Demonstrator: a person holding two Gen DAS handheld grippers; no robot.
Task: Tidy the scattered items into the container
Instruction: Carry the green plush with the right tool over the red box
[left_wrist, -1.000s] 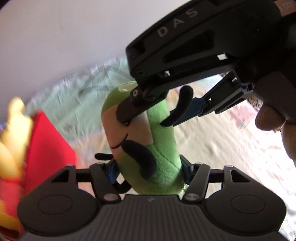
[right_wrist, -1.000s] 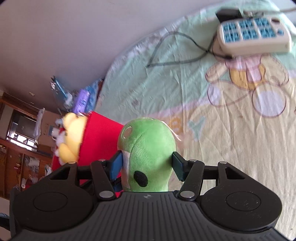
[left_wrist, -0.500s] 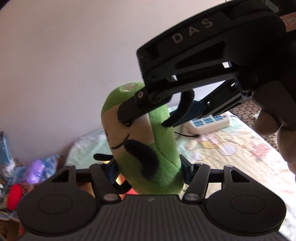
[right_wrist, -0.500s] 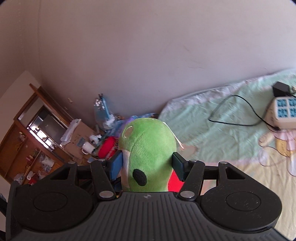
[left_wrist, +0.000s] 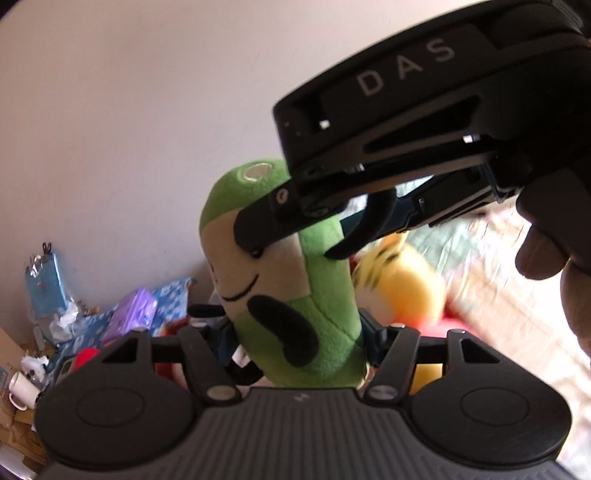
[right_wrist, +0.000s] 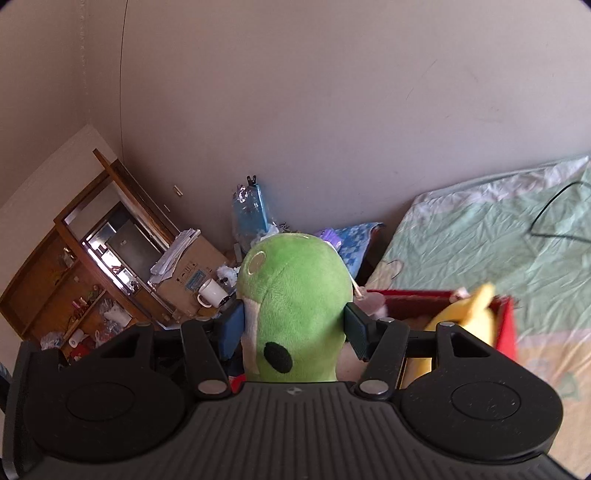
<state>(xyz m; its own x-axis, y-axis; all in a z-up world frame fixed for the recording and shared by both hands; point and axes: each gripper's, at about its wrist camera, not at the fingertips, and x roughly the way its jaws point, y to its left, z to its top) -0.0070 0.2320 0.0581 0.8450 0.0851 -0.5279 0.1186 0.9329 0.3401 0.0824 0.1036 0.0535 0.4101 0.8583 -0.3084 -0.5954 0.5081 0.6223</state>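
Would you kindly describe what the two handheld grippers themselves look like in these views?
Both are matte black: a ribbed body flanked by two round discs, angled linkage arms with silver pivot screws, and dark blue pads. The right gripper carries white "DAS" lettering. The left gripper looks alike.

Both wrist views look close along their fingers — sharing the green plush.

The plush toy is showing bright green with a cream face panel and black felt patches. The box at 3 o'clock is showing red, holding a yellow plush with dark stripes. The bed sheet is showing pale mint green, turning cream at 4 o'clock. Both tools are showing black with blue pads.
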